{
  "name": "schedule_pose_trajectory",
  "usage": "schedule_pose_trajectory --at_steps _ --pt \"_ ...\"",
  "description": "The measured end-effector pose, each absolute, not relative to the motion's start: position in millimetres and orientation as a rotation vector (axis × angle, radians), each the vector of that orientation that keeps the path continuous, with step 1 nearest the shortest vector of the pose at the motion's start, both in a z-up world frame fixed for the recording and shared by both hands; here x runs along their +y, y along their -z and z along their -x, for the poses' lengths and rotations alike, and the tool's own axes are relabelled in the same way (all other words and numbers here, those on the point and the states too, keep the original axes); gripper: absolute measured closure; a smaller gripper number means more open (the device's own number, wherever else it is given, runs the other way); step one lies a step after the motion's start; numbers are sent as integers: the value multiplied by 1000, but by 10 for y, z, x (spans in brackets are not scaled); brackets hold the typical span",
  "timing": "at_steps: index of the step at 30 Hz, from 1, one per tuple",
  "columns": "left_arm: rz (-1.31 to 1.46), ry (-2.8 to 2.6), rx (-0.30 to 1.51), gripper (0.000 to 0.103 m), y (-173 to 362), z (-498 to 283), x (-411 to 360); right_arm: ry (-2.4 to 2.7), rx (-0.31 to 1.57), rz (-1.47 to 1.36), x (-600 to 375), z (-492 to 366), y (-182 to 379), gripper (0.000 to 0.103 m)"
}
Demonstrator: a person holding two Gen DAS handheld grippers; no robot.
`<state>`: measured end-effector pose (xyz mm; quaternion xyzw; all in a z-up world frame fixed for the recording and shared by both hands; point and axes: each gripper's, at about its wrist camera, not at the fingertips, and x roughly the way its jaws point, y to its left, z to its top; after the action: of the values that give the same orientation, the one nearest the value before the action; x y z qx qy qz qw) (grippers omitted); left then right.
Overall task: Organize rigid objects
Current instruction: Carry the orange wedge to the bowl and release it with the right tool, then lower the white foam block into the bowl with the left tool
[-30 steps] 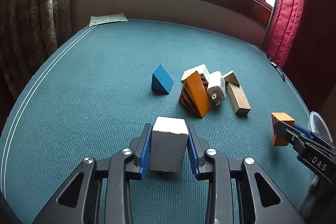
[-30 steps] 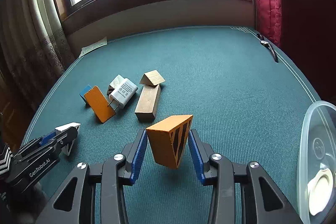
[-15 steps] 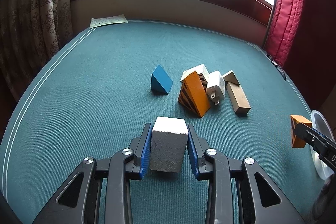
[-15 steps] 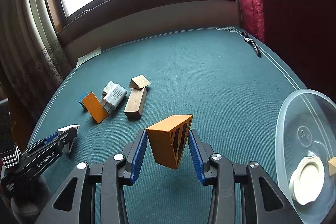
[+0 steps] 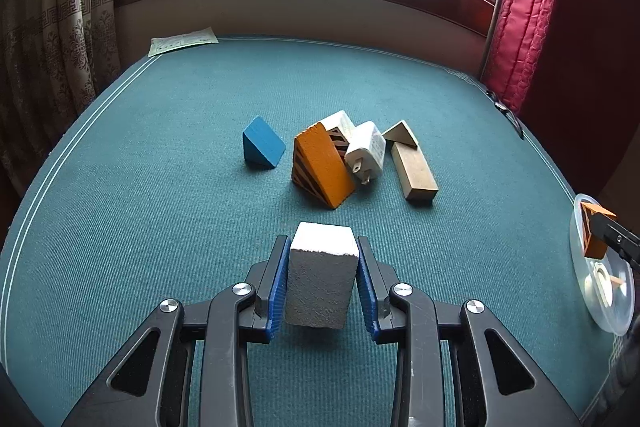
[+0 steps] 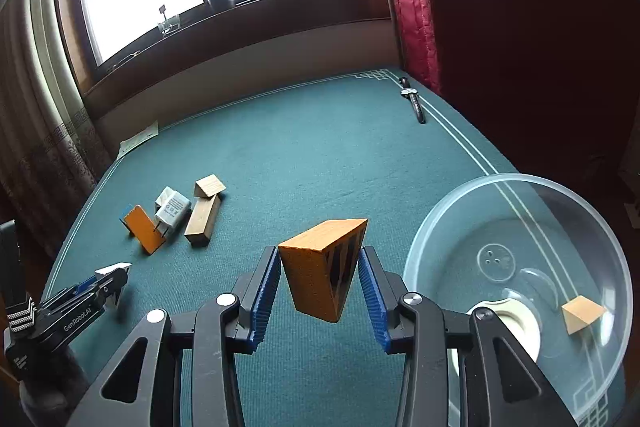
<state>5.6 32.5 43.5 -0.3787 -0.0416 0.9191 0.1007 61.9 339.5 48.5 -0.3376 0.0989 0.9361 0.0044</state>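
Note:
My left gripper is shut on a white block, held above the green table. Ahead of it lies a cluster: a blue wedge, an orange striped wedge, a white charger plug, a small wooden triangle and a long wooden block. My right gripper is shut on a second orange striped wedge, just left of a clear plastic bowl. In the bowl lie a small wooden wedge and a white ring.
A wristwatch lies near the table's far right edge, and a paper sheet at the far left corner. A red curtain hangs at the right; a patterned curtain at the left. The left gripper also shows low left in the right wrist view.
My right gripper has carried the orange wedge rightward, so the clear bowl now fills much more of its view. The left gripper drifted slightly with the white block still clamped.

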Motion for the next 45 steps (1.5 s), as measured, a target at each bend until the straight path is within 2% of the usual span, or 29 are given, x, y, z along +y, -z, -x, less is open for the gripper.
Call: schedule_pose_trajectory --at_steps 28,31,33,40,42,45 --pt "1069 -2611 -6 70 -627 -250 1051 -2688 330 1015 4472 -1036 -335 59" --pt "1067 -2604 6 70 -634 -257 1112 -2665 360 1015 4573 -1056 -307 55" --pt "1067 -2599 13 70 -638 -262 1148 -2654 378 1008 4626 -1073 -301 47" --pt "1060 -2578 40 70 -661 -279 1289 -2650 380 1003 4665 -1093 -292 42" --pt "1056 -2571 50 70 -670 -283 1335 -2644 380 1004 4670 -1093 -285 35" --pt "1044 -2558 65 70 -698 -291 1419 -2643 355 1002 4674 -1100 -289 33"
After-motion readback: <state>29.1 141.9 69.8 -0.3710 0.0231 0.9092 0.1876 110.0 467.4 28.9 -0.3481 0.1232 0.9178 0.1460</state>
